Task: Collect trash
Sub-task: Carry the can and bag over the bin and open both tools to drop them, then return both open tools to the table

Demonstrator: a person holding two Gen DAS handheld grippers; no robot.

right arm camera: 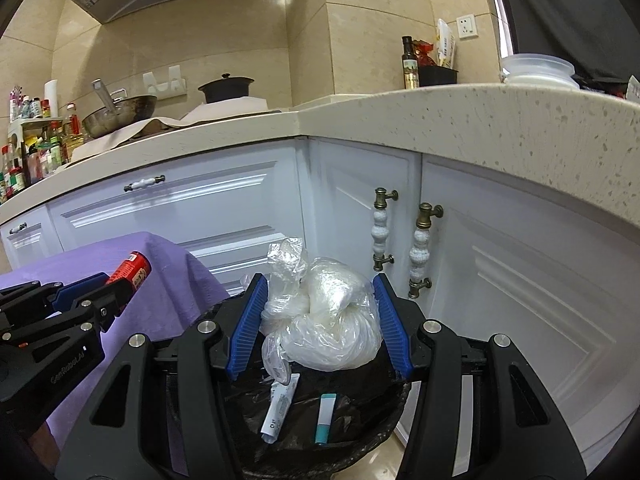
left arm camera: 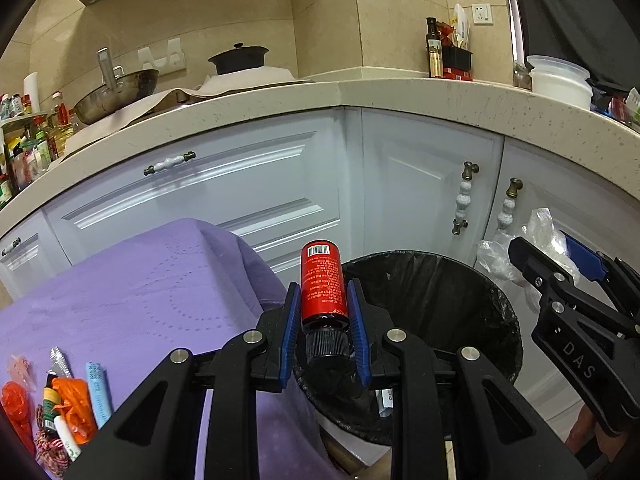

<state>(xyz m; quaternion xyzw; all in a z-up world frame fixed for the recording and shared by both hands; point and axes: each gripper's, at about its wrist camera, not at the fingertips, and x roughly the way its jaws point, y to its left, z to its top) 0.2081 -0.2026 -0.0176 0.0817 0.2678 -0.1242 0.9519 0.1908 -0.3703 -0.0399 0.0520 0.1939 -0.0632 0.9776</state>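
My left gripper point(left arm camera: 324, 312) is shut on a red bottle point(left arm camera: 322, 284) with a black cap, held over the near-left rim of the black-lined trash bin point(left arm camera: 480, 304). The bottle also shows in the right wrist view point(right arm camera: 132, 270). My right gripper point(right arm camera: 322, 312) is shut on a crumpled clear plastic bag point(right arm camera: 324, 320), held above the bin point(right arm camera: 360, 420). Inside the bin lie a white tube point(right arm camera: 280, 408) and a teal-tipped tube point(right arm camera: 326, 416). The right gripper and bag appear at the right in the left wrist view point(left arm camera: 548, 240).
A purple cloth-covered table point(left arm camera: 132, 300) stands left of the bin, with several wrappers and small items point(left arm camera: 60, 404) at its near-left. White cabinets point(left arm camera: 420, 184) and a speckled countertop point(left arm camera: 440, 96) lie behind.
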